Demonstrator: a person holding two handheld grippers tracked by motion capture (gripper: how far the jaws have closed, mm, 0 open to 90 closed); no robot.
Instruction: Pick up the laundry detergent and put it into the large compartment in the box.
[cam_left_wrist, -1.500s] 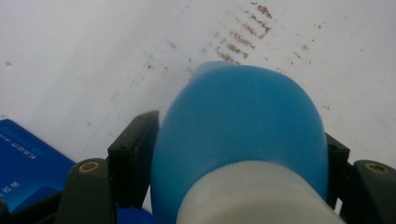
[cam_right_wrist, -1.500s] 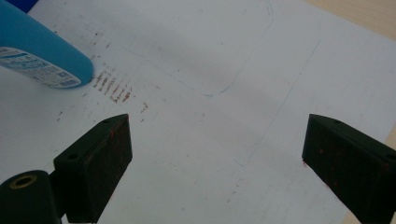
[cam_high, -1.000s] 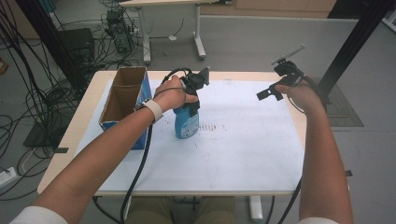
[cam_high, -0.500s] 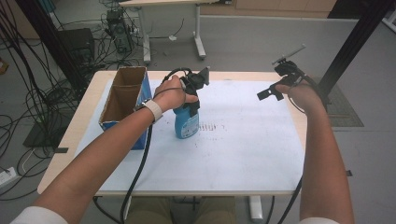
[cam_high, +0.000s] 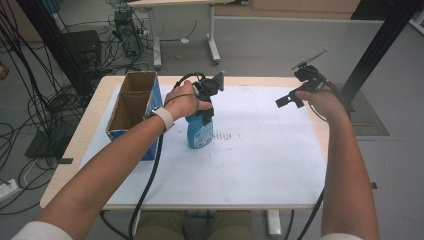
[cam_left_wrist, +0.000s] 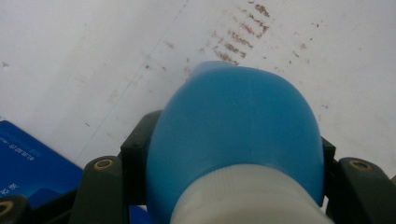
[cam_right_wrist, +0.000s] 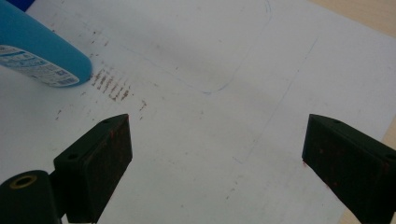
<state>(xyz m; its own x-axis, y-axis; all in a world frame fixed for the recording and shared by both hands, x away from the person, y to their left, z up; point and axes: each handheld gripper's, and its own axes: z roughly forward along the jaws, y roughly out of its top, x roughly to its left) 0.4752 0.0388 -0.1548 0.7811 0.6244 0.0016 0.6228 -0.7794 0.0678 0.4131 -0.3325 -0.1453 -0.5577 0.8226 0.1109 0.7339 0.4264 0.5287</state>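
A blue plastic bottle (cam_high: 200, 134) with a white neck stands upright on the white sheet (cam_high: 260, 160), left of centre. My left gripper (cam_high: 204, 111) comes down on it from above and is shut on its upper part; in the left gripper view the black jaws press on both sides of the bottle (cam_left_wrist: 233, 135). My right gripper (cam_high: 292, 90) hovers over the sheet's far right corner, open with nothing between its jaws. The right gripper view looks down past that gripper (cam_right_wrist: 215, 154) at the bare sheet, with the bottle's base (cam_right_wrist: 42, 56) at upper left.
An open-topped cardboard box with blue sides (cam_high: 131, 107) stands just left of the bottle, near the table's left edge. Brown smudge marks (cam_high: 227, 136) lie on the sheet right of the bottle. Wooden table rim (cam_high: 90, 125) frames the sheet.
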